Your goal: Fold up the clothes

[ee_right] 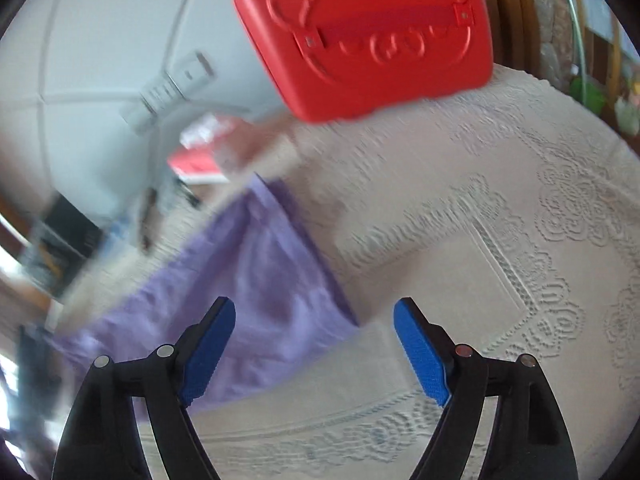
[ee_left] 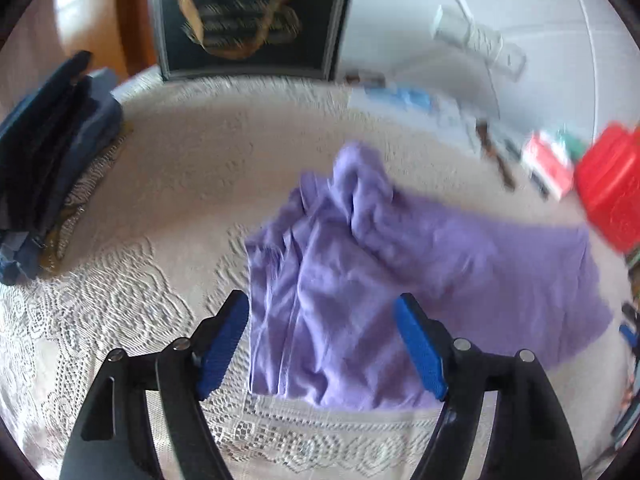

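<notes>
No readable writing from here; dark bag [ee_left: 250, 24] at back shows gold script, too blurred to read. Red case [ee_right: 368, 36] carries embossed bear-face shape, no text I can make out. My left gripper [ee_left: 322, 344] hangs over near edge of purple garment [ee_left: 400, 280], fingers spread, gripping nothing. Right gripper [ee_right: 314, 348] fingers spread too, over garment's corner [ee_right: 260, 300]. Garment lies crumpled on lace-covered desk [ee_left: 180, 184]. Dark blue clothes [ee_left: 48, 152] piled far left.

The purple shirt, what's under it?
The purple shirt lies crumpled on a white lace tablecloth, which shows all around it. Whatever is directly beneath the fabric is covered, so nothing else can be seen there.
</notes>
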`<state>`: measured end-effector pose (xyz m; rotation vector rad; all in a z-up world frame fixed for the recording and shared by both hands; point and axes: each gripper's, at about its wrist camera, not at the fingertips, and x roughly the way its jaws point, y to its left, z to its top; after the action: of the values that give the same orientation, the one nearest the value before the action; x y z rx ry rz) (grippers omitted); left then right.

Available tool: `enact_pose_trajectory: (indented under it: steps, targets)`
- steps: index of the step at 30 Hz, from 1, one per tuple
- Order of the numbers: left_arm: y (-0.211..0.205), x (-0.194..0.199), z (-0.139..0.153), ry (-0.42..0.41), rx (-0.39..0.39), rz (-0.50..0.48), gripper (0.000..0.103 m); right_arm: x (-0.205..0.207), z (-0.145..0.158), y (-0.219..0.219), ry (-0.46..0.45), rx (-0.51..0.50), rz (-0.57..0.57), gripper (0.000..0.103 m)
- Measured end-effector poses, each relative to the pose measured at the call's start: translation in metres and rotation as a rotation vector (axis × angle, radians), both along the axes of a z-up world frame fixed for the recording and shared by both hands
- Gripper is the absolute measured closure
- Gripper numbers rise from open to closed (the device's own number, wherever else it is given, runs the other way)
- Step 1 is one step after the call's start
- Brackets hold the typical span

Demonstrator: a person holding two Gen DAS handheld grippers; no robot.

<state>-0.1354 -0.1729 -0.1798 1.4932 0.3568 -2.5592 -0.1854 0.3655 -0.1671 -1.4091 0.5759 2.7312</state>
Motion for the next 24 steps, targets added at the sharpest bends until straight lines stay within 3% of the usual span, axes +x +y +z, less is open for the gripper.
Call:
enact_pose_trajectory:
  steps: [5,10,11,14,15,16,19,20,21,24]
  targets:
    - [-0.008,-0.001,-0.018,-0.057,0.016,0.007,0.028,-0.012,-0.028,-0.013,-0.086,0.003,0.033,0.021]
    - [-0.004,0.000,-0.023,-0.057,-0.005,-0.032,0.023,-0.011,-0.033,-0.040,-0.088,0.149,0.072,0.021]
    - [-0.005,0.002,-0.022,-0.049,0.000,-0.032,0.022,-0.011,-0.034,-0.044,-0.084,0.175,0.082,0.031]
    - [-0.006,0.006,-0.021,-0.024,0.015,-0.030,0.024,-0.007,-0.033,-0.055,-0.069,0.220,0.104,0.080]
    - [-0.006,0.007,-0.020,-0.016,0.020,-0.030,0.027,-0.007,-0.033,-0.056,-0.058,0.203,0.110,0.090]
    - [-0.006,0.009,-0.019,-0.007,0.025,-0.030,0.037,-0.007,-0.032,-0.055,-0.044,0.175,0.106,0.091]
    - [-0.017,0.013,-0.018,0.005,0.101,-0.011,0.085,-0.003,-0.023,-0.044,0.013,0.095,0.052,0.094]
    - [-0.024,0.015,-0.017,0.005,0.143,0.000,0.085,-0.002,-0.020,-0.040,0.032,0.069,0.034,0.094]
    - [-0.027,0.017,-0.015,0.001,0.120,0.020,0.085,0.001,-0.013,-0.035,0.045,0.061,0.021,0.094]
    - [-0.032,0.024,-0.002,-0.009,-0.036,0.094,0.086,0.012,0.009,-0.021,0.076,0.046,-0.012,0.094]
